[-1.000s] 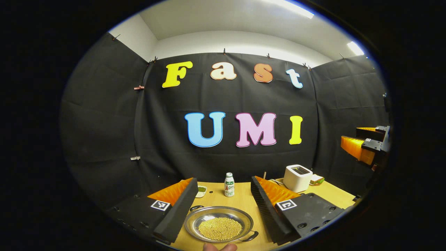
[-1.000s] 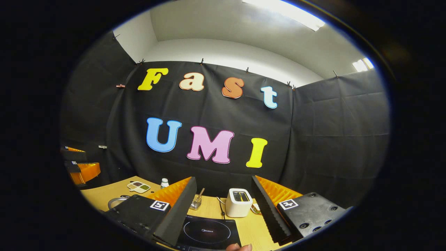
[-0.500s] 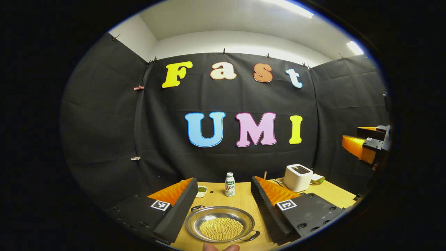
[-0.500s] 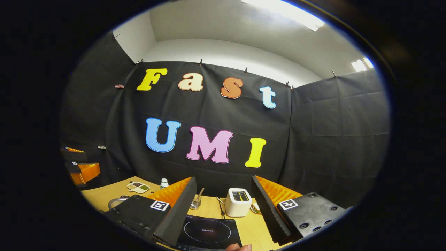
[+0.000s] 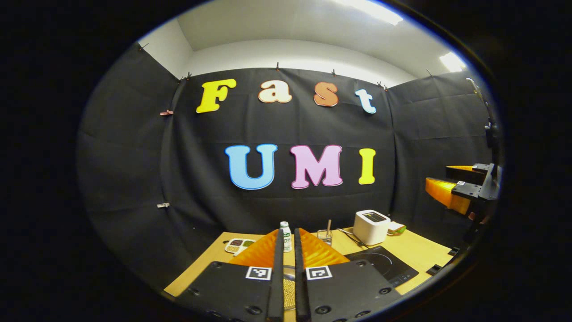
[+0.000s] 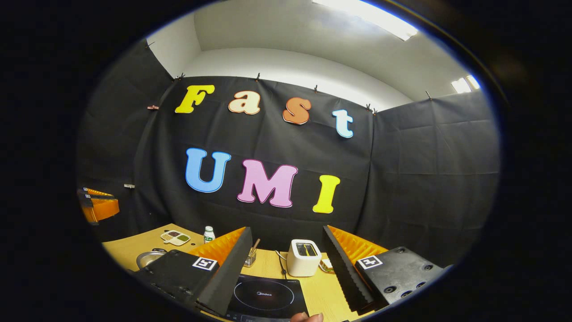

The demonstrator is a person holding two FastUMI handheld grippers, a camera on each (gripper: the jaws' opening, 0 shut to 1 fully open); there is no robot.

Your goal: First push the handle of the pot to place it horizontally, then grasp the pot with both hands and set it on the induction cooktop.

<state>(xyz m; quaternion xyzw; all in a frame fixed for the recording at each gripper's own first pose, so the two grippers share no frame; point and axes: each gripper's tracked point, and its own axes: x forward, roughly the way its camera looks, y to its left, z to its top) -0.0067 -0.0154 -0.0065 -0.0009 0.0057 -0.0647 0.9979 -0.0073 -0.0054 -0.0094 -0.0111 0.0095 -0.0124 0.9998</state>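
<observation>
While hovering above pot (image 5: 289, 290) of beans, left gripper (image 5: 286, 250) now pressed together, pinching nothing, ready for handle push; right gripper (image 6: 286, 264) spread wide above induction cooktop (image 6: 267, 302); pot beside cooktop

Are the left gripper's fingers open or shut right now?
Shut. In the left gripper view the left gripper's fingers stand almost together with a thin slit between them, nothing clamped; the pot shows through it.

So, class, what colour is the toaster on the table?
White toaster, clearest in the right gripper view.
</observation>
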